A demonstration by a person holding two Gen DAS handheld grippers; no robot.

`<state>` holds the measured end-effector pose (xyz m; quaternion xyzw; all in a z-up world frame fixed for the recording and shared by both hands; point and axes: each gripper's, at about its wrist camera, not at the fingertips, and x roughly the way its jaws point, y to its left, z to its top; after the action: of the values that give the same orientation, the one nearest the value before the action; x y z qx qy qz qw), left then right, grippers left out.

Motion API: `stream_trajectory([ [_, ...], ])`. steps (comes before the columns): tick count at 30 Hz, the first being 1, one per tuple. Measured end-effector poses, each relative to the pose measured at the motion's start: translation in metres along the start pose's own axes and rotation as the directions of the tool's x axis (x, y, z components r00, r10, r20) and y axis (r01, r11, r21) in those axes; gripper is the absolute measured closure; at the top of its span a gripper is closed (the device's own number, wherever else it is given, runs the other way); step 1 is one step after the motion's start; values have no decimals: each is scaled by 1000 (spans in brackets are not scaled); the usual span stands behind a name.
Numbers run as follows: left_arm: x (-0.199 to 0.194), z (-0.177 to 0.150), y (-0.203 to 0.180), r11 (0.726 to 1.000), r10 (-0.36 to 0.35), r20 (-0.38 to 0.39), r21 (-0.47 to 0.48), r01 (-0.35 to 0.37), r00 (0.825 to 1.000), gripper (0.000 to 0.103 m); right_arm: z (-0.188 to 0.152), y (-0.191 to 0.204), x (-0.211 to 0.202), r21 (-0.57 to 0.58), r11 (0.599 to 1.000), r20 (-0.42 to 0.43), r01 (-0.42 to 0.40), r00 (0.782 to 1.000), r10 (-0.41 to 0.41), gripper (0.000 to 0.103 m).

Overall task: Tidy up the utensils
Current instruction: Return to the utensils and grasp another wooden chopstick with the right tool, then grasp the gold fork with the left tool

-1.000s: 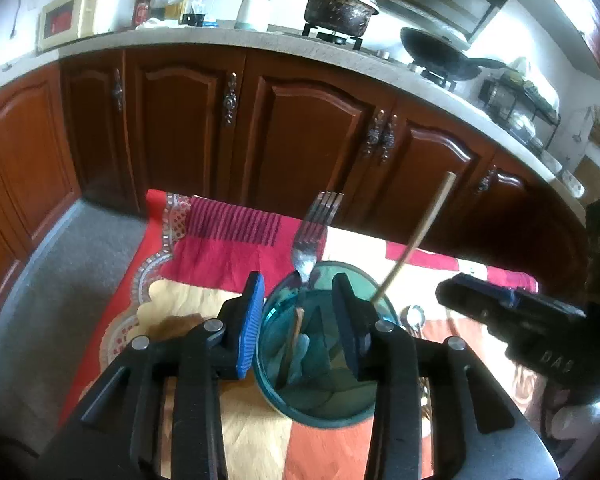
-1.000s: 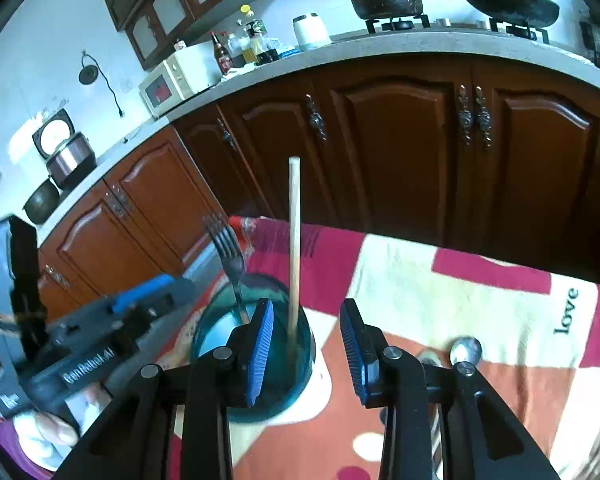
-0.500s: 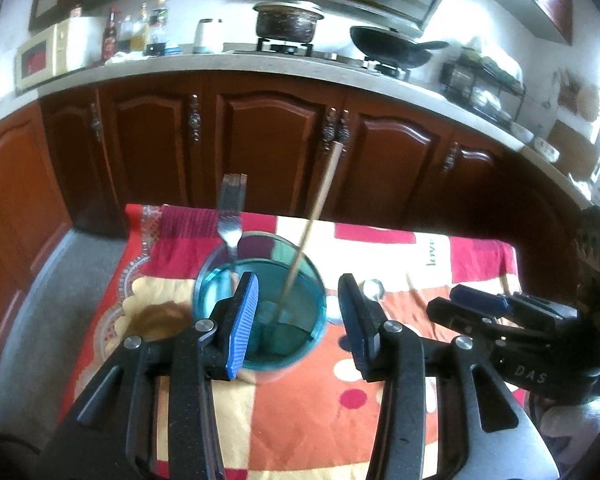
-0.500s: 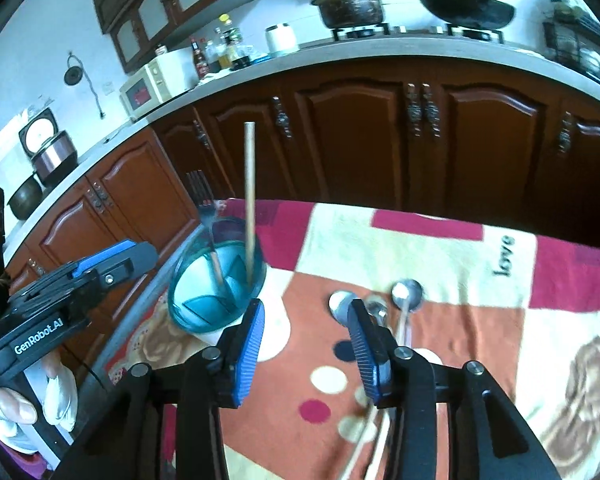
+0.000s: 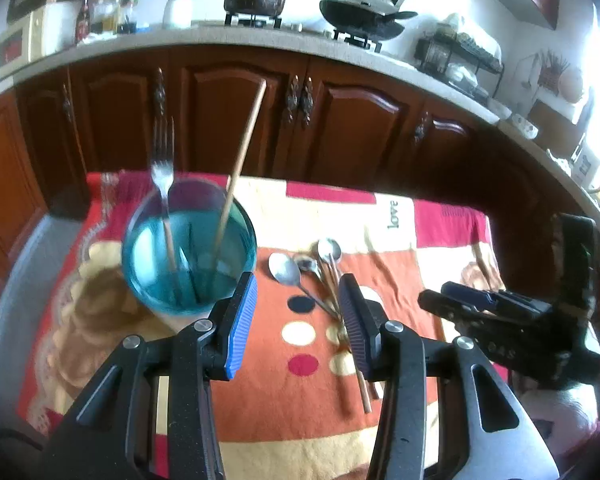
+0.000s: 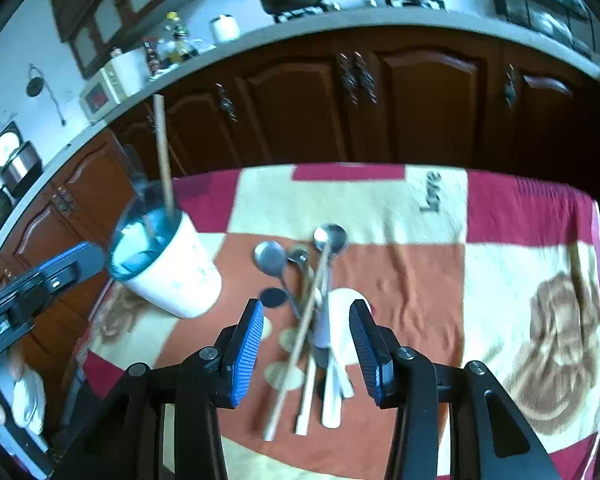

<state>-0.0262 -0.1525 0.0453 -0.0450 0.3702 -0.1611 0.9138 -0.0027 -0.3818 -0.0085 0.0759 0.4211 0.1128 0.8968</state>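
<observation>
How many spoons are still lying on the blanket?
3 show by their bowls, clustered mid-blanket: the left spoon, the small middle spoon and the right spoon. Their handles tangle with a chopstick, so another could be hidden.

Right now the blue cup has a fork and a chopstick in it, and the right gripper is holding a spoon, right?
Not quite. The right gripper holds nothing: its jaws stand open above the spoons lying on the cloth, as the right wrist view shows. The cup does have a fork and a chopstick in it.
</observation>
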Motion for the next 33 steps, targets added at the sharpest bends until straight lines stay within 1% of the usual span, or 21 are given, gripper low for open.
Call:
stream_trajectory([
  [5,19,-20,-6,1000,-5,-59,4,5,998,61,-7,-17,34,50,998,-51,-24,998,27,60],
  [7,27,-26,-7,1000,-3,-81,9,4,997,61,-6,-17,49,53,998,-71,-33,997,36,67],
  [12,43,-35,-6,1000,1,-122,10,0,993,61,6,-8,82,36,997,-111,-69,991,73,74],
  [17,53,-38,-1,1000,-1,-144,1,1,990,61,22,-1,119,5,998,-159,-70,985,70,82],
  [21,58,-40,1,1000,-5,-162,-2,5,987,61,27,-1,145,-15,999,-209,-37,977,34,89],
  [23,61,-40,2,1000,-4,-167,-2,4,986,61,27,-3,154,-15,999,-223,-39,974,35,91],
  [24,62,-41,2,1000,-5,-168,-4,4,986,61,27,-2,155,-14,999,-221,-40,975,36,91],
  [26,65,-40,1,1000,-6,-173,-6,5,985,61,27,-2,154,-17,998,-221,-55,974,50,97],
  [29,70,-39,-2,1000,-9,-176,-10,7,984,61,20,-4,143,-35,997,-218,-69,974,59,97],
  [33,80,-39,-14,1000,-7,-186,2,8,983,61,11,-24,118,3,997,-175,-77,982,77,97],
])
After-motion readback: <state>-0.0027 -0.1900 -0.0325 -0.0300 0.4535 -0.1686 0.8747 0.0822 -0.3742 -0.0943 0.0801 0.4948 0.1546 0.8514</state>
